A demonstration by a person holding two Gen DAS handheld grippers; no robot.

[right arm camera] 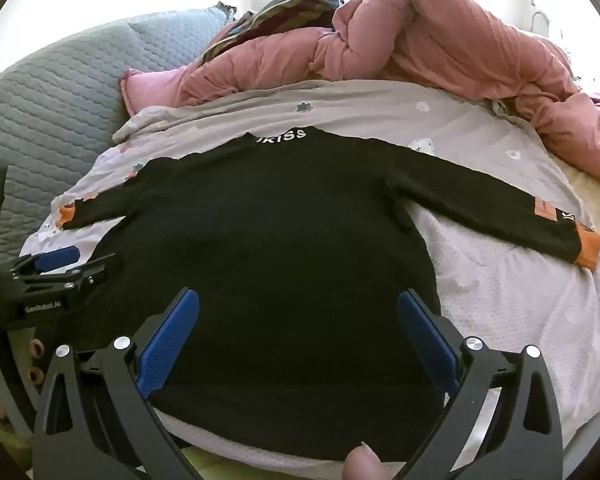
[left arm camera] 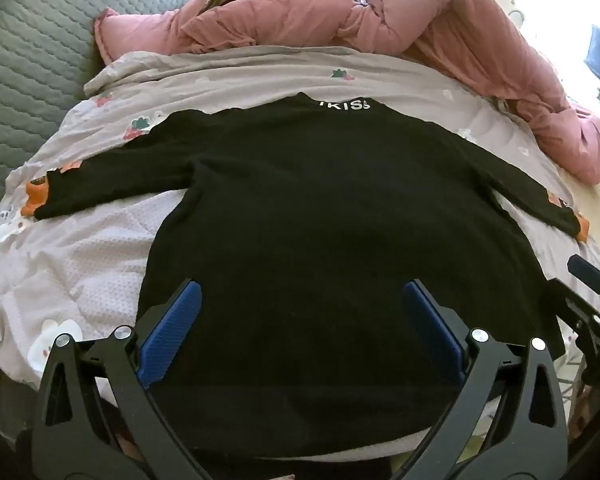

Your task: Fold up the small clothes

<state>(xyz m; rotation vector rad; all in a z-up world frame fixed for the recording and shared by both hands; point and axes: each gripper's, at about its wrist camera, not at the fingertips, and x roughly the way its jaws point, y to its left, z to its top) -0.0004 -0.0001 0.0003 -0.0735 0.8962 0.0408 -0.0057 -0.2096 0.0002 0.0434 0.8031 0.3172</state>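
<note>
We see black sweater (left arm camera: 320,208) flat on bed blanket (left arm camera: 80,256), near edge; left gripper (left arm camera: 302,312) and right gripper (right arm camera: 298,320) both spread wide above hem, gripping nothing.

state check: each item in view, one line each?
black sweater: spread flat, unfolded, both sleeves out to the sides
pink duvet: bunched up beyond the sweater
floral blanket: spread under the sweater, slightly wrinkled
left gripper: open, nothing held, over the hem
right gripper: open, nothing held, over the hem
</note>
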